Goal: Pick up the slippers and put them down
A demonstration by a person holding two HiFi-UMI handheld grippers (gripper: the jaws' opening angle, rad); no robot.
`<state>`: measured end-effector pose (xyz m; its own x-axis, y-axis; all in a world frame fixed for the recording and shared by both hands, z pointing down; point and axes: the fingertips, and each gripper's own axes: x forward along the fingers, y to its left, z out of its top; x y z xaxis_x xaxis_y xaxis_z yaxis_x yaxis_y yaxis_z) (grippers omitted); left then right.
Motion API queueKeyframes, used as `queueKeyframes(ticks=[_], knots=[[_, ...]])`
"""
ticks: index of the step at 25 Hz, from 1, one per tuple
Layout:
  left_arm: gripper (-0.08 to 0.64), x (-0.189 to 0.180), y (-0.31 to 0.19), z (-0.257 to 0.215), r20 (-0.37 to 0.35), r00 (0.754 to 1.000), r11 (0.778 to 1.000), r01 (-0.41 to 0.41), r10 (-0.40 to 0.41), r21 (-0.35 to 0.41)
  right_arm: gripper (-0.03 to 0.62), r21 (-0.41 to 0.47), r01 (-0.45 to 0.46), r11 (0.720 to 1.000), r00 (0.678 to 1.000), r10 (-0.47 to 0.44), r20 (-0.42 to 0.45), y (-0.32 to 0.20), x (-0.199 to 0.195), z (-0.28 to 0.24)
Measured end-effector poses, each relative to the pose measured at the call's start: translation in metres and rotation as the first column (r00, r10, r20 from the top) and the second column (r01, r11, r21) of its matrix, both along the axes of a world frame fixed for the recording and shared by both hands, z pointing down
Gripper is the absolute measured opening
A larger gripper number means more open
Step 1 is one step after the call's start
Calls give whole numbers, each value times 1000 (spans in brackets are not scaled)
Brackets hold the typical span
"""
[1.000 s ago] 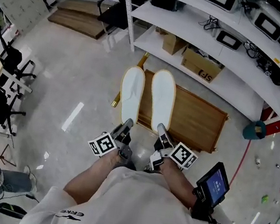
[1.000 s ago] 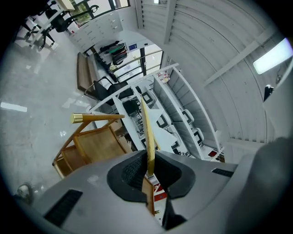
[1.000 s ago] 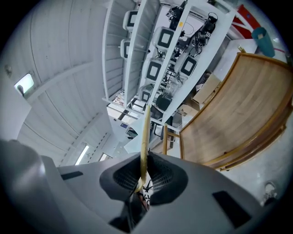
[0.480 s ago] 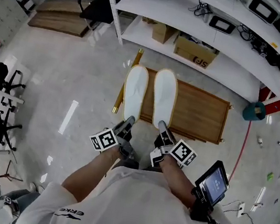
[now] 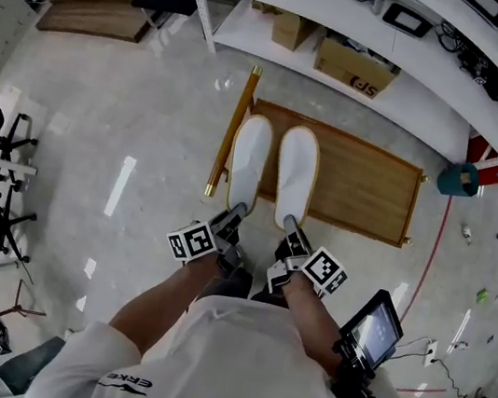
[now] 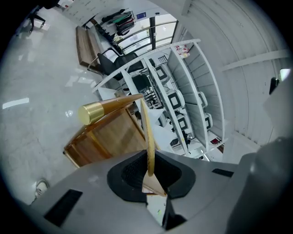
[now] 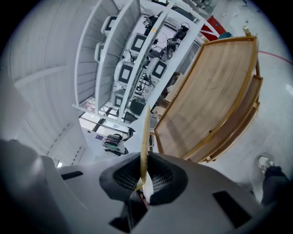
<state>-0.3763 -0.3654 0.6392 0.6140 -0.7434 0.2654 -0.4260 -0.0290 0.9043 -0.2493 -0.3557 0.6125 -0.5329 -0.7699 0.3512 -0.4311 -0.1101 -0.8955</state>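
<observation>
A pale, glossy floor (image 5: 101, 121) fills most of the head view, with white shelving (image 5: 408, 97) across the top carrying a cardboard box (image 5: 358, 70) on its lowest level. In front of the shelving lies a low wooden platform (image 5: 364, 189), and a long wooden pole (image 5: 233, 129) with a brass-coloured end runs along its left side. Two white slippers with tan rims are held out side by side over the platform's left end (from above it cannot be told whether they touch the wood). The left slipper (image 5: 249, 160) overlaps the platform's left edge, and the right slipper (image 5: 297, 173) sits just beside it, further in over the boards. The left gripper (image 5: 238, 210) pinches the left slipper's heel, its jaws drawn narrow on the thin edge, which rises edge-on between the black pads in the left gripper view. The right gripper (image 5: 290, 221) clamps the right slipper's heel in the same narrow way.
</observation>
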Motion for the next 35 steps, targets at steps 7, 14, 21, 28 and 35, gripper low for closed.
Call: queueKeyframes(ticks=[7,14,21,28,35], knots=[[32,-3,-6,40,0,1000,998,-10,10,-67,32,-80,-20,997,1000,21,2,-8,-7,45],[32,-1,-13,73,-19,999,993,-36,34,-110,32,-129,-71,989,997,73,5,-16,-5,77],[32,3,-18,106,-25,998,988,-58,55,-144,32,-170,-93,981,995,95,4,-18,-2,108],[32,1,-18,130,-10,999,983,-54,53,-178,32,-191,-99,977,995,101,0,-22,-3,128],[40,1,-18,143,15,997,981,-76,80,-180,35,-220,-83,972,997,81,-19,-21,-5,147]])
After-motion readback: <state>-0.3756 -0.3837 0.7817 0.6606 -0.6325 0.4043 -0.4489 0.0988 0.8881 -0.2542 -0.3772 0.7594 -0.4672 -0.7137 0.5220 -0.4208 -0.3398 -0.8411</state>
